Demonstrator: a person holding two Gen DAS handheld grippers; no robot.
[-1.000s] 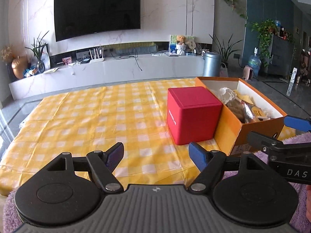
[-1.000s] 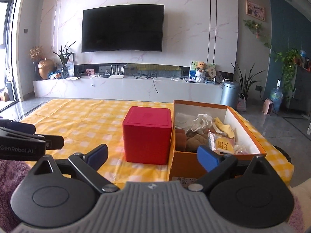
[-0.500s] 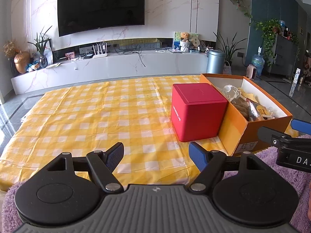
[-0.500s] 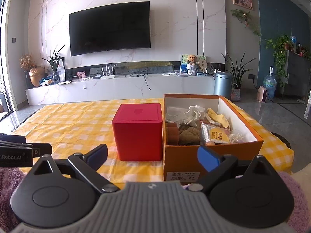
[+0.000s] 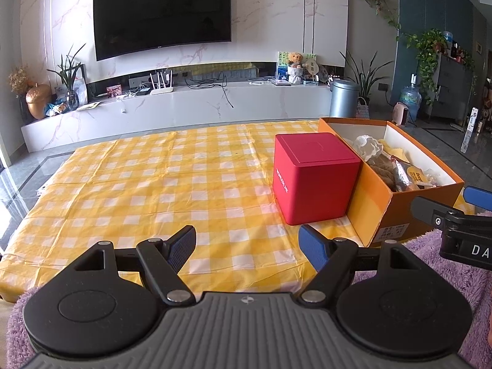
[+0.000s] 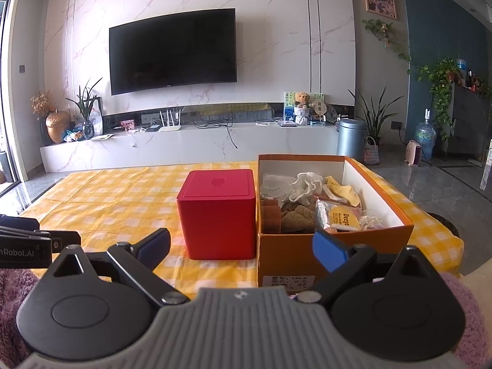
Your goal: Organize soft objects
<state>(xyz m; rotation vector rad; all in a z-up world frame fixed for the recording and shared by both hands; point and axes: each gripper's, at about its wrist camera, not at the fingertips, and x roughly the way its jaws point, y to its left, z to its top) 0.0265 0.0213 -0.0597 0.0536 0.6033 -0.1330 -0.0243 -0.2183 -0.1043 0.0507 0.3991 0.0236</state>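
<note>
Both the left claw [image 5: 247, 240] and right claw [image 6: 241, 244] stood apart, empty. Soft items [image 6: 303, 186] lay in the orange box [image 6: 335, 246], right of centre; probably light, squashy, best pinched mid-bulge.

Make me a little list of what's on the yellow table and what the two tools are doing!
table: yellow checked cloth
red box: lid closed, left of and against the orange box
orange cardboard box: open, holds soft items and packets
white frilly cloth: in the orange box
left tool: open, empty
right tool: open, empty
</note>
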